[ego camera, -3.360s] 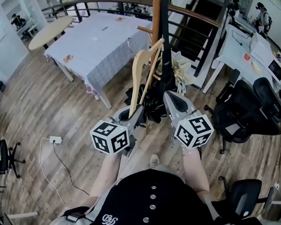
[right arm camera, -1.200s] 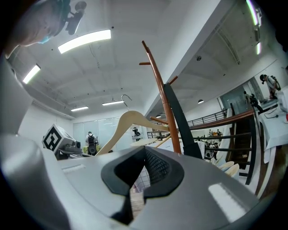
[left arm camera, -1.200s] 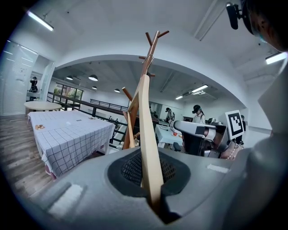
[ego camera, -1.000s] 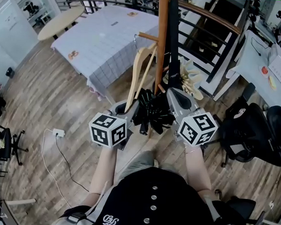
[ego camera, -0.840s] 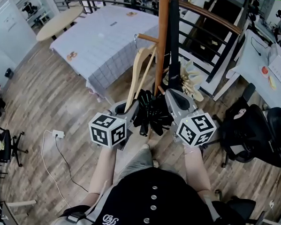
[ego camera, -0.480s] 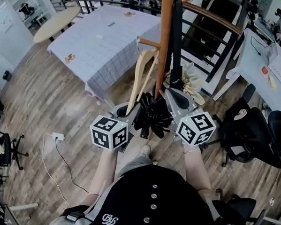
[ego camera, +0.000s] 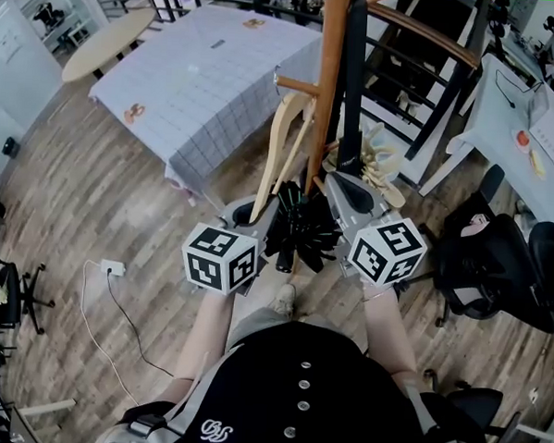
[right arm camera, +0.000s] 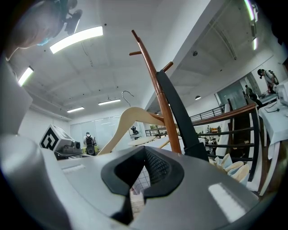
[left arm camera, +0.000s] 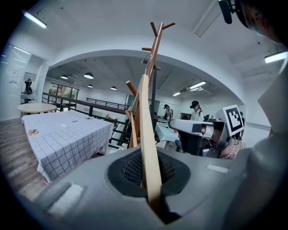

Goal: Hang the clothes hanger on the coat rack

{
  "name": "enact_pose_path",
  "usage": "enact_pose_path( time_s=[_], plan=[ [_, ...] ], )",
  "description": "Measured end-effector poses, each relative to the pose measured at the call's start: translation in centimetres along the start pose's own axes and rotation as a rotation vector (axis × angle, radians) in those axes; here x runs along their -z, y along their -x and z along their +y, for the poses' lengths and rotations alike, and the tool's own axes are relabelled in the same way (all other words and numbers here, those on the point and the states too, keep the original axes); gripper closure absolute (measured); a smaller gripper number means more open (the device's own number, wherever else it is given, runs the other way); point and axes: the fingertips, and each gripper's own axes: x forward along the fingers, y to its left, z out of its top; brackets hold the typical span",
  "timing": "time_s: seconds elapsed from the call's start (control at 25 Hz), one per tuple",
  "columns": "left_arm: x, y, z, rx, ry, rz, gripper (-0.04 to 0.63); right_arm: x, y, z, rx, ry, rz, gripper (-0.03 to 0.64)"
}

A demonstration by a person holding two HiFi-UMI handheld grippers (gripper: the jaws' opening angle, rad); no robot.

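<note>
The wooden clothes hanger [ego camera: 279, 147] stands nearly upright, and my left gripper [ego camera: 262, 209] is shut on its lower arm. In the left gripper view the pale hanger arm [left arm camera: 146, 134] runs up out of the closed jaws towards the coat rack [left arm camera: 153, 67]. The rack's brown pole [ego camera: 331, 80] rises just right of the hanger, whose top lies close under a side peg [ego camera: 293, 83]. My right gripper [ego camera: 335, 185] hovers right of the pole, shut and empty. Its view shows the hanger [right arm camera: 130, 117] with its metal hook [right arm camera: 128, 95] left of the pole [right arm camera: 162, 103], where a black strap [right arm camera: 180, 117] hangs.
A table with a checked cloth [ego camera: 201, 82] stands behind left, with a round table [ego camera: 101, 49] beyond it. A dark bundle [ego camera: 300, 231] and cream fabric [ego camera: 368, 161] sit at the rack's foot. Black office chairs [ego camera: 497, 265], a white desk [ego camera: 515, 99] and a railing [ego camera: 425, 38] are right. A power strip [ego camera: 112, 268] lies on the floor.
Both grippers and the hanger have crept a little towards the rack pole. The hanger's top now sits closer under the side peg. The left grip is unchanged.
</note>
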Motion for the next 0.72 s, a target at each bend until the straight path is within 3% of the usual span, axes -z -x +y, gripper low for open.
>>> enact_pose_path(
  time_s=[0.72],
  plan=[
    [0.3, 0.4, 1.6, -0.098, -0.067, -0.029, 0.595, 0.3, -0.9, -1.0, 0.017, -0.003, 0.019, 0.617]
  ],
)
